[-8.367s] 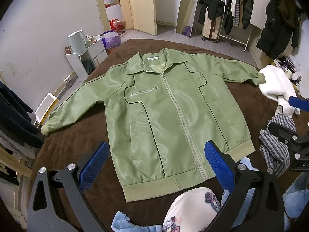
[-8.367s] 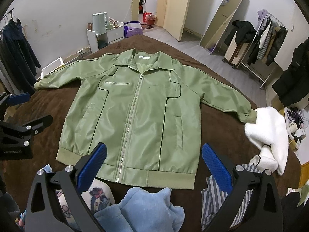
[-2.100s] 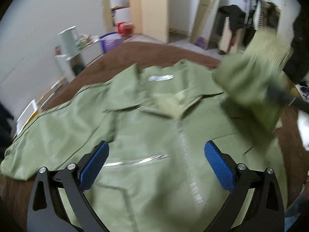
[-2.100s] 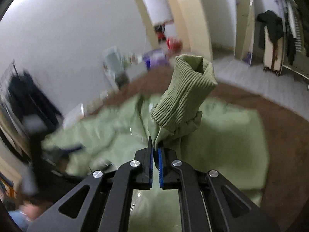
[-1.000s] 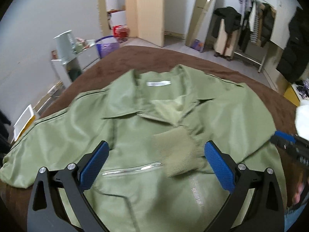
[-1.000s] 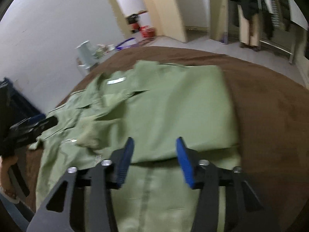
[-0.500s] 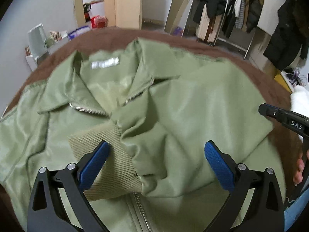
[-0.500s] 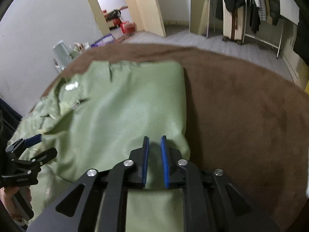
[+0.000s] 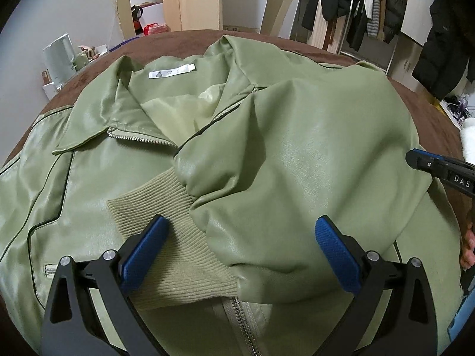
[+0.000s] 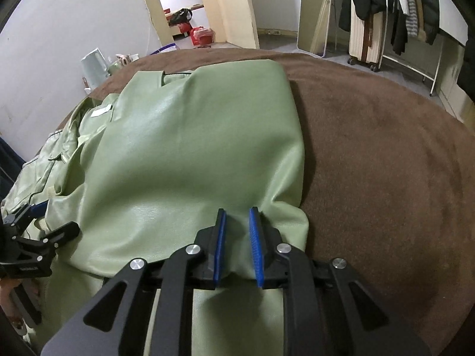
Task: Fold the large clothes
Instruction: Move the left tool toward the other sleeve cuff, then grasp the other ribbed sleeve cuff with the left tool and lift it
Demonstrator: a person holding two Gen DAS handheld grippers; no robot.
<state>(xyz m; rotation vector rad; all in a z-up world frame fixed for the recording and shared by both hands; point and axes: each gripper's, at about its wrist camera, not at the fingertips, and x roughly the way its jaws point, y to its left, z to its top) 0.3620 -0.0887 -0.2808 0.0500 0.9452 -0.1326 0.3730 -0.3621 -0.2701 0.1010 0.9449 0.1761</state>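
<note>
A green jacket (image 9: 98, 178) lies face up on a brown bed. Its right sleeve (image 9: 297, 160) is folded across the chest, and the ribbed cuff (image 9: 166, 207) rests near the zipper. My left gripper (image 9: 240, 249) is open and empty, low over the cuff and the sleeve end. My right gripper (image 10: 237, 243) hovers at the folded edge of the sleeve (image 10: 193, 148); its jaws stand a narrow gap apart with nothing between them. The right gripper also shows at the right edge of the left wrist view (image 9: 439, 169).
The brown bed cover (image 10: 386, 178) spreads to the right of the jacket. A white garment (image 9: 469, 136) lies at the bed's right edge. A kettle (image 9: 59, 56) on a side table stands to the left. A clothes rack (image 9: 371, 9) and a suitcase stand beyond.
The left gripper has moved lower and closer over the cuff. The right gripper's jaws have opened a little at the sleeve's folded edge.
</note>
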